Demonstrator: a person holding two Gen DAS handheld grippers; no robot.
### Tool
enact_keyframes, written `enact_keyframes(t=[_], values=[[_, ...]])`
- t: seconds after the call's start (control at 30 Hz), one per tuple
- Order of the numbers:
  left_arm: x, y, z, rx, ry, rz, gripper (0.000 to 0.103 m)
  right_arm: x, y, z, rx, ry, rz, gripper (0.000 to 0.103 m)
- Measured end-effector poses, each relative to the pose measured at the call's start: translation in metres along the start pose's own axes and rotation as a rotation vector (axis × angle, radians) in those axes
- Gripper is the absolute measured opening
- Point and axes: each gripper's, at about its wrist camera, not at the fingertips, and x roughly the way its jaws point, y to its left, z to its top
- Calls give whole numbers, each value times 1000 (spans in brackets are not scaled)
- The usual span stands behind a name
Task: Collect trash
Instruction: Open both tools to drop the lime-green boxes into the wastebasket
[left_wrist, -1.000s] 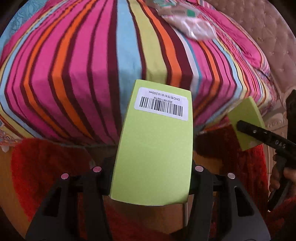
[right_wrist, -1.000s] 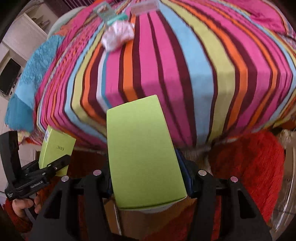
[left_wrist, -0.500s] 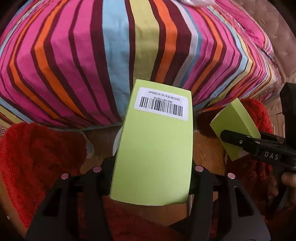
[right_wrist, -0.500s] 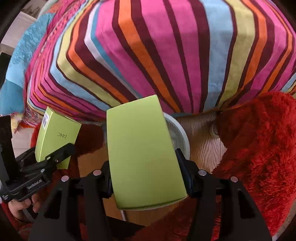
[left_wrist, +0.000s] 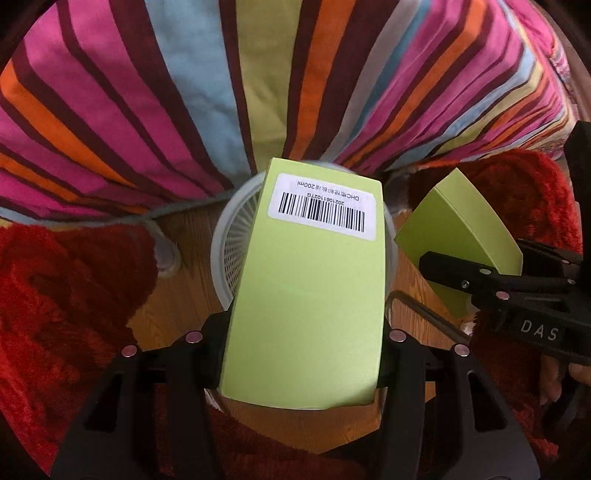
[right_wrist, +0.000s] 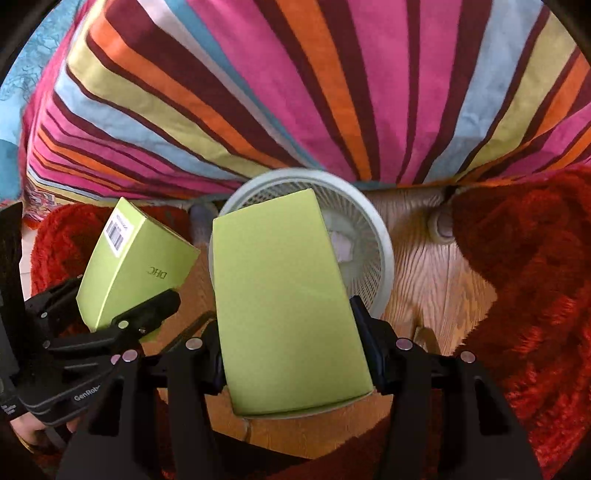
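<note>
Two lime-green cartons hang over a white mesh waste basket (left_wrist: 221, 254) (right_wrist: 373, 236) that stands on the floor at the bed's edge. My left gripper (left_wrist: 306, 334) is shut on the carton with a barcode label (left_wrist: 306, 295), pointing steeply down at the basket. My right gripper (right_wrist: 291, 332) is shut on the plain-faced green carton (right_wrist: 284, 306), also above the basket. In the left wrist view the right gripper (left_wrist: 476, 277) and its carton (left_wrist: 461, 229) sit at the right. The right wrist view has the left gripper (right_wrist: 125, 317) with its "DHC" carton (right_wrist: 133, 262) at the left.
A striped bedspread (left_wrist: 258, 74) (right_wrist: 332, 81) hangs down behind the basket. Red shaggy rug (left_wrist: 55, 295) (right_wrist: 528, 277) lies on both sides of a strip of wooden floor (right_wrist: 436, 280). A round bed foot (right_wrist: 441, 225) stands nearby. White paper (right_wrist: 341, 243) lies inside the basket.
Both grippers have sunk and tipped downward with their cartons. The bed top with its wrappers has left view, and the white basket now lies under both cartons.
</note>
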Motion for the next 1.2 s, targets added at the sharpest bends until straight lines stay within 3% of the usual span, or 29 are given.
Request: enact_keyframes(t=[0.6,0.67,0.7,0.73,0.8,1.2], values=[[30,-2,4,-1,132,8,54,28,4,6,20,93,27,54],[32,-1,4,-6,141,14,74,31,4,6,24,107,40,60],[31,-1,5,-8,134,21,82,32,3,6,30,112,46,70],[28,-1,6,-9,122,20,82,33,2,7,37,113,45,81],[27,0,7,-9,111,20,82,31,-1,8,52,100,41,86],[28,2,6,-25,113,20,82,28,-4,8,66,79,37,86]])
